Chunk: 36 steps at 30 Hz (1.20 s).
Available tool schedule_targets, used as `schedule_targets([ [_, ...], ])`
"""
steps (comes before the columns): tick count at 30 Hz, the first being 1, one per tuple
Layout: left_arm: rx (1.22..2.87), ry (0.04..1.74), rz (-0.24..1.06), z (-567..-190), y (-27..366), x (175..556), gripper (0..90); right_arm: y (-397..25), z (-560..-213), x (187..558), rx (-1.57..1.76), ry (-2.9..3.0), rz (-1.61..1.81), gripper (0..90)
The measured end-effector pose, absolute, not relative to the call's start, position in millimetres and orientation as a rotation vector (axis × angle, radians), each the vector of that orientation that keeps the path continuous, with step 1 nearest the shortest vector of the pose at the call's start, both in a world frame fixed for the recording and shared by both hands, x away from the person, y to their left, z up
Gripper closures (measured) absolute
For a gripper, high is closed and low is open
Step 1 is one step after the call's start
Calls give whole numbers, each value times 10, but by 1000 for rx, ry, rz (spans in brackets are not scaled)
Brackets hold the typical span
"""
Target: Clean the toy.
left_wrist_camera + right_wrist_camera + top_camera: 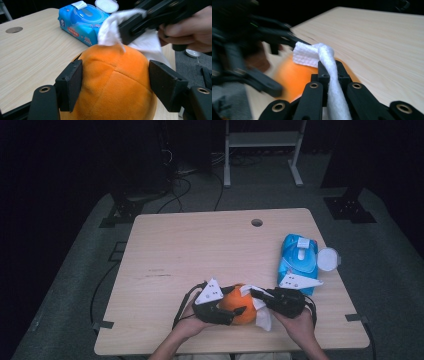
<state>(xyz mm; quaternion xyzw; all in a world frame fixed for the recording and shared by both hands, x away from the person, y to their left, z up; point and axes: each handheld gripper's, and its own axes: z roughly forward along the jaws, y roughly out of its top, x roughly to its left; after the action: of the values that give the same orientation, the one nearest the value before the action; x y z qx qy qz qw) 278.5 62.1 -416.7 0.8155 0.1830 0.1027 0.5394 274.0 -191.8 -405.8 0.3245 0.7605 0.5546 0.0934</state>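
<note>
Right gripper [261,295] is pinching a white wet wipe [325,62], probably touching the round orange plush ball [112,82] at its nine o'clock, which the left gripper [239,311] is clamping.

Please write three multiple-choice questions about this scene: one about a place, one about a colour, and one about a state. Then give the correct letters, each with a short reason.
1. Where does the blue wet-wipe pack lie on the table?
A. near the right edge
B. at the left edge
C. in the middle

2. What colour is the plush ball between the jaws of the left gripper?
A. green
B. orange
C. blue

3. What is the state of the right gripper?
A. open and empty
B. lying on the table
C. shut on a white wipe

Answers:
1 A, the high view shows it by the right edge.
2 B, the left gripper view shows orange plush.
3 C, the right gripper view shows the wipe pinched between its jaws.
</note>
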Motion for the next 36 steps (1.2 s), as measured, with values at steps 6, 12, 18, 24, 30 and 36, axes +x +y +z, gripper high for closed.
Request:
schedule_targets([
  [6, 1915, 410, 227, -4126, 660, 2783, 223, -1822, -4024, 2710, 900, 2283, 1667, 859],
  [12, 1959, 466, 189, -4248, 688, 2897, 113, -1934, -4073, 2766, 955, 2262, 1673, 859],
  [18, 1964, 440, 235, -4207, 675, 2835, 358, -1817, -3969, 2674, 890, 2260, 1716, 859],
  [24, 1968, 435, 246, -4099, 721, 2783, 371, -1806, -3920, 2651, 862, 2241, 1751, 859],
  [30, 1960, 464, 237, -4143, 717, 2819, 336, -1913, -4075, 2754, 935, 2232, 1617, 860],
  [36, 1954, 489, 240, -4158, 711, 2826, 317, -1872, -4011, 2703, 856, 2244, 1492, 860],
])
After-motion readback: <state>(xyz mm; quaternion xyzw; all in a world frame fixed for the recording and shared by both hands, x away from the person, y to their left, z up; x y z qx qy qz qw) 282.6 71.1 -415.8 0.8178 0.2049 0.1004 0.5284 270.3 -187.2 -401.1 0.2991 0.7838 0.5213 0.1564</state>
